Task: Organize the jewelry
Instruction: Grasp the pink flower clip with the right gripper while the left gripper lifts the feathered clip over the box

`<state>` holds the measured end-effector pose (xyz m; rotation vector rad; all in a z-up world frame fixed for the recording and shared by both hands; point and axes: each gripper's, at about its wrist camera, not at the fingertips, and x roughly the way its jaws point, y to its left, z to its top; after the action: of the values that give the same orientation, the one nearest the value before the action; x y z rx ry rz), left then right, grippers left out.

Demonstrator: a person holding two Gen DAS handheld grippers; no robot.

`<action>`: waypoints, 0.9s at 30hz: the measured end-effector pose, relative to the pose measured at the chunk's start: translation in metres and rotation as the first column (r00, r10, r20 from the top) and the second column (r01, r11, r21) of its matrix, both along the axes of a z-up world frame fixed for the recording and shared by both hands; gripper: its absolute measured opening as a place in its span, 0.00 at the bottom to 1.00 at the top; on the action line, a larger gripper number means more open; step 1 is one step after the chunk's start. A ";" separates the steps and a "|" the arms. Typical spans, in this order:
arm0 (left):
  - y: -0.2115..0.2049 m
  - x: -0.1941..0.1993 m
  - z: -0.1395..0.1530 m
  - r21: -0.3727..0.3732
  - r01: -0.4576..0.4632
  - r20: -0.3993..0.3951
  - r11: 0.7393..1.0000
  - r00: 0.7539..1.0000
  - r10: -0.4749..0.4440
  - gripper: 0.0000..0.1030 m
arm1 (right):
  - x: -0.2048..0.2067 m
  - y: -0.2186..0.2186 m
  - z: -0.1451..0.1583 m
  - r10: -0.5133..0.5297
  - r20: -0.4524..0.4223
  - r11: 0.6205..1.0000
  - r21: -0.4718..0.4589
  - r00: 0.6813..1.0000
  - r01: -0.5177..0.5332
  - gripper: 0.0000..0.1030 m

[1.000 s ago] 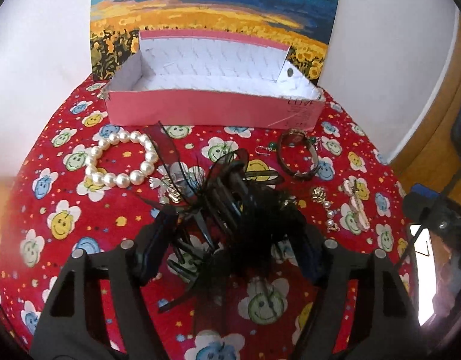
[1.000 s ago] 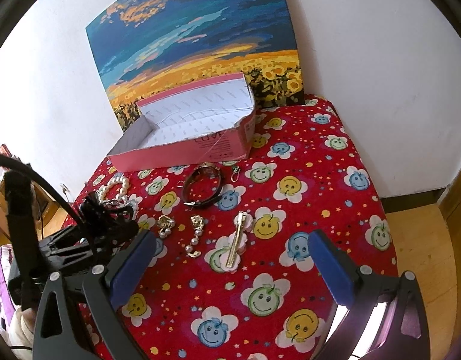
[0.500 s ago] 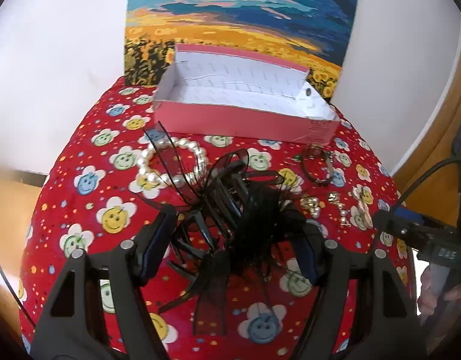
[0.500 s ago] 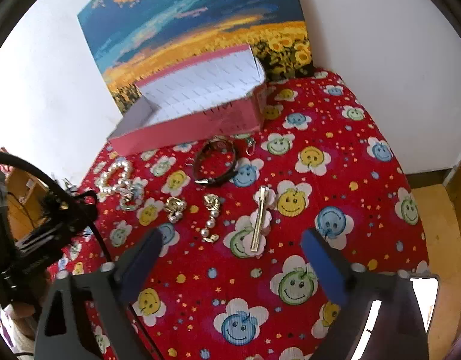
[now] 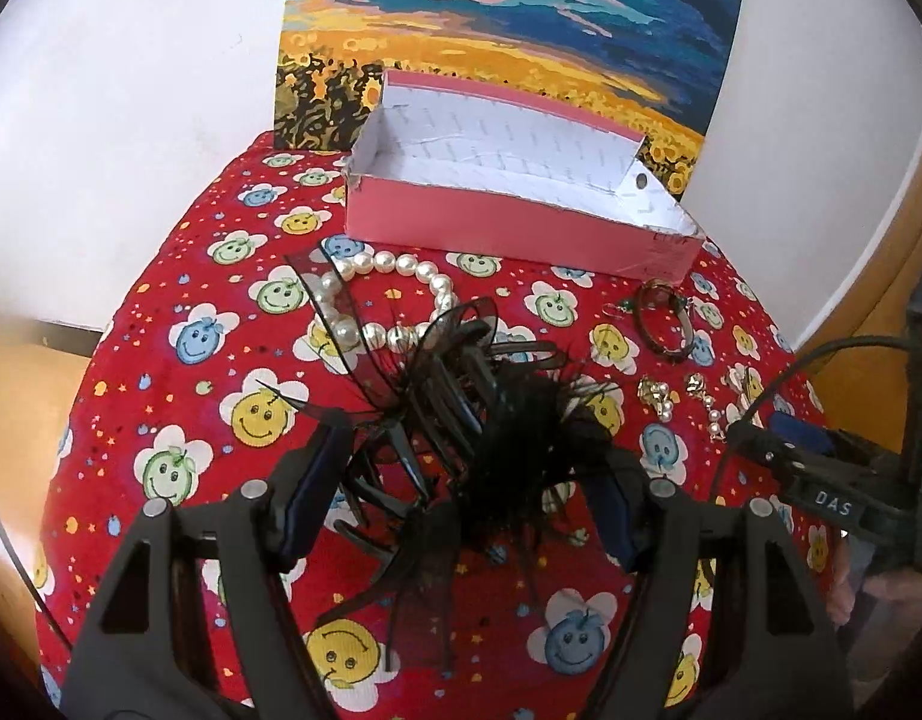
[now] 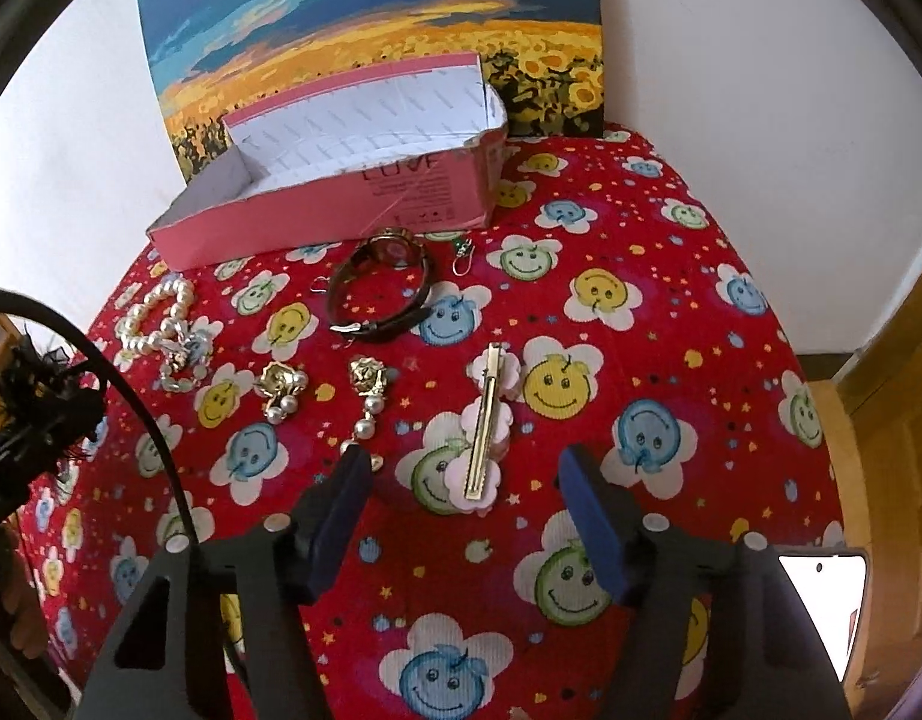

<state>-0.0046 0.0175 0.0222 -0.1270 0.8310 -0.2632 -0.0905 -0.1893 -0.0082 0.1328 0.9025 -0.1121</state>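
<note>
My left gripper [image 5: 467,492] is shut on a black feathered hair clip [image 5: 491,420] and holds it above the red smiley cloth [image 5: 179,408]. A pink open box [image 5: 509,228] stands at the back; it also shows in the right wrist view [image 6: 353,204]. A pearl bracelet [image 5: 389,294] lies in front of the box. My right gripper [image 6: 470,516] is open and empty, low over a gold hair clip with pink flowers [image 6: 485,426]. A brown watch [image 6: 383,288], gold pearl earrings [image 6: 281,390] and a pearl drop earring [image 6: 368,396] lie on the cloth.
A sunflower painting [image 6: 371,30] leans on the white wall behind the box. A green hook earring [image 6: 463,255] lies by the box. The cloth falls away at its right edge to wooden floor [image 6: 881,450]. The other gripper and its cable show at far left [image 6: 41,408].
My left gripper has lifted and pulled back left with the black clip. My right gripper has moved forward and down toward the gold hair clip and its jaws have narrowed.
</note>
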 end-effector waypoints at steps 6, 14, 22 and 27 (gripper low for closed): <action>0.000 -0.001 0.000 0.000 0.002 0.001 1.000 1.000 -0.002 0.64 | 0.000 0.007 -0.003 -0.034 0.013 0.994 -0.100 0.999 0.035 0.44; 0.000 -0.006 0.004 0.004 0.002 0.009 1.000 1.000 -0.002 0.64 | -0.006 -0.003 0.000 -0.050 0.030 0.998 -0.043 0.998 0.051 0.20; 0.005 -0.005 0.020 0.001 0.008 0.033 1.000 0.999 -0.008 0.64 | -0.016 0.003 0.025 -0.013 0.107 1.000 0.003 0.994 0.013 0.20; 0.007 0.005 0.029 0.008 0.010 0.052 1.000 0.999 -0.011 0.64 | -0.014 0.010 0.042 0.020 0.149 1.000 0.003 0.989 -0.020 0.19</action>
<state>0.0005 0.0241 0.0512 -0.1079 0.7815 -0.2721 -0.1046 -0.1795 0.0341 0.1344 0.7545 -0.0803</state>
